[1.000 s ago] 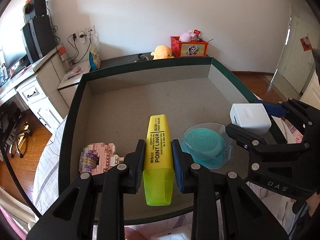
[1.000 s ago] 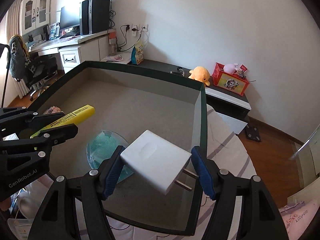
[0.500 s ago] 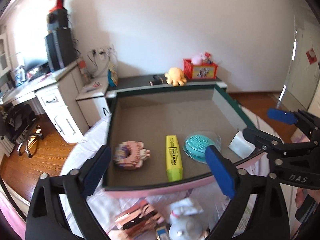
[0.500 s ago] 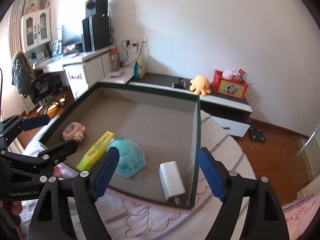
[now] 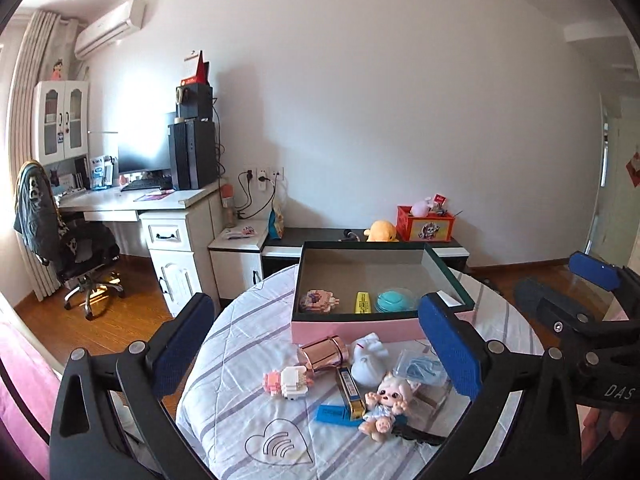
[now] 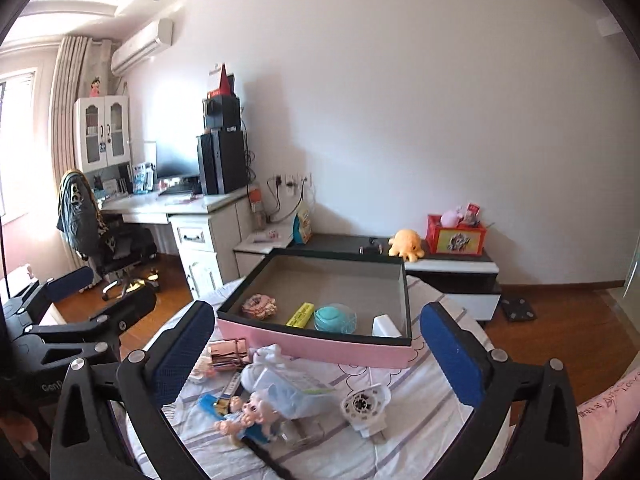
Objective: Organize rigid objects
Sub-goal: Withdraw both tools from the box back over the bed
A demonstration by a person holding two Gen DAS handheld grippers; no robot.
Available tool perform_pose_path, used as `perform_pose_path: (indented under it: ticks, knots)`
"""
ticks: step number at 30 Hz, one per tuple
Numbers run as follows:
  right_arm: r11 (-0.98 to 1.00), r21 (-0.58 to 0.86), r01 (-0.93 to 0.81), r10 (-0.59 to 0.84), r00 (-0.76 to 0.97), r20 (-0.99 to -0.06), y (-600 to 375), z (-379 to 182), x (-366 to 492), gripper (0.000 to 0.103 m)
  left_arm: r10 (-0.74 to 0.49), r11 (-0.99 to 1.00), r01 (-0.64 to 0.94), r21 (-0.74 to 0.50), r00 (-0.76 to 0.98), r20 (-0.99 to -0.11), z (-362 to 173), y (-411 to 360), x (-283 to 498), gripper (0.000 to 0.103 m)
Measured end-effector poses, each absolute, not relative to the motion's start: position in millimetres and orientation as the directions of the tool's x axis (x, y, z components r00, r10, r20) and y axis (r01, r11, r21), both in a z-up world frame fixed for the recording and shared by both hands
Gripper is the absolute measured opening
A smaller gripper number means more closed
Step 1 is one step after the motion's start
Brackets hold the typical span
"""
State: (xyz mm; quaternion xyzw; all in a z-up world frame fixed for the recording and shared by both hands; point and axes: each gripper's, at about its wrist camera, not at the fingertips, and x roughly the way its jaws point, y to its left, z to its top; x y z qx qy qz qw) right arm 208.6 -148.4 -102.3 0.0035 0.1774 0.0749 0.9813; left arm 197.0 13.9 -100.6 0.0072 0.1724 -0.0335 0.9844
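Observation:
A pink-walled box (image 5: 360,330) stands on the round table. In it lie a pink block toy (image 5: 319,301), a yellow highlighter (image 5: 362,302), a teal disc in a clear case (image 5: 394,300) and a white charger (image 6: 386,326) by its right wall. My left gripper (image 5: 316,310) hangs back above the table's near side, its jaws opening wide with nothing between them. My right gripper (image 6: 316,316) is beside it, jaws also opening and empty. Both are well short of the box (image 6: 320,346).
Loose items lie on the striped cloth in front of the box: a rose-gold cylinder (image 5: 324,354), a block figure (image 5: 286,382), a doll (image 5: 386,404), a blue card (image 5: 334,414), a plastic bag (image 6: 288,392) and a white round gadget (image 6: 364,404). A desk and chair stand far left.
The left gripper let the highlighter go and the right let the charger go, both into the box. Both grippers then opened wide and drew back and up from the box.

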Motion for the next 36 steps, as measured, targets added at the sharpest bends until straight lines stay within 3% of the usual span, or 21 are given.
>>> perform_pose_path:
  ticks: [7, 16, 25, 36]
  knots:
    - [0.995, -0.002, -0.103, 0.098, 0.955, -0.28, -140, -91, 142, 0.103, -0.01, 1.0, 0.014, 0.016, 0.968, -0.25, -87, 13, 138, 0.103]
    - [0.997, -0.007, -0.075, 0.071, 0.967, -0.244, -142, -84, 100, 0.103, 0.001, 1.0, 0.006, 0.03, 0.979, -0.202, -76, 9, 97, 0.103]
    - [0.998, -0.011, -0.068, 0.064, 0.972, -0.227, -141, -83, 85, 0.103, -0.011, 1.0, 0.016, 0.023, 0.978, -0.206, -75, 9, 92, 0.103]
    - [0.998, -0.001, -0.067, 0.065, 0.96, -0.271, -146, -98, 98, 0.103, -0.019, 0.999, 0.025, 0.024, 0.966, -0.258, -87, 8, 101, 0.103]
